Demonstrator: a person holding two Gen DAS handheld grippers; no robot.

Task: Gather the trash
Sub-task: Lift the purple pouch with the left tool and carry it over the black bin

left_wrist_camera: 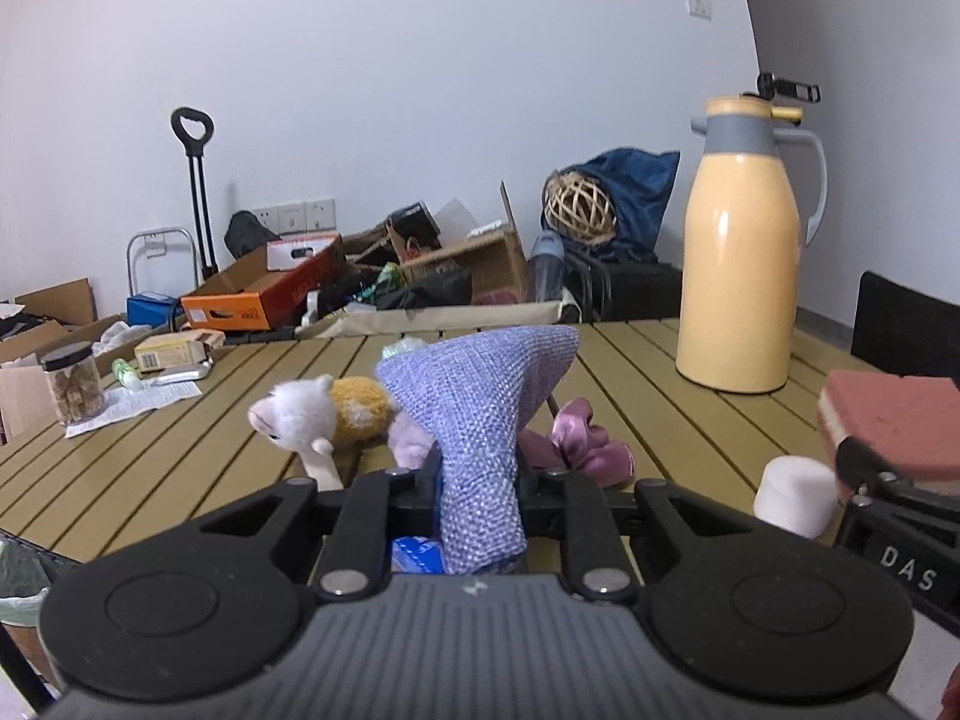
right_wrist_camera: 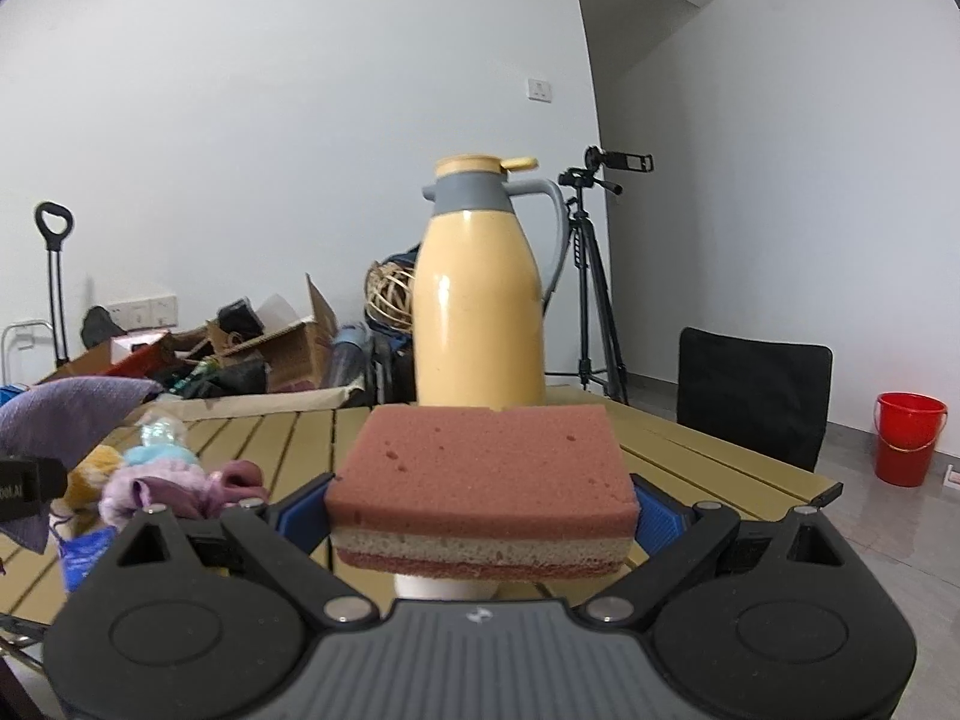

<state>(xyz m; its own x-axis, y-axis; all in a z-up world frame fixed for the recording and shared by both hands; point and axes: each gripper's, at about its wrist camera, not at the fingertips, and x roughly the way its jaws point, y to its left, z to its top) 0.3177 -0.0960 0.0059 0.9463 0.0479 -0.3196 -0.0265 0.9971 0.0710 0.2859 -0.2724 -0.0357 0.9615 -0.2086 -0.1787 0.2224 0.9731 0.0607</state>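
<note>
A slatted wooden table [left_wrist_camera: 180,468] carries a tall yellow thermos jug [left_wrist_camera: 744,264] upright near its far right corner, and toward its middle lie a plush toy [left_wrist_camera: 324,414], a pink satin bow [left_wrist_camera: 585,441] and a small white foam cylinder [left_wrist_camera: 795,495] near the front edge. The right gripper [right_wrist_camera: 483,510] has its fingers pressed against both ends of a pink layered sponge [right_wrist_camera: 480,480], held off the table in front of the jug. The left gripper [left_wrist_camera: 477,492] pinches a bunched purple woven cloth [left_wrist_camera: 474,408], which flares above the plush toy.
</note>
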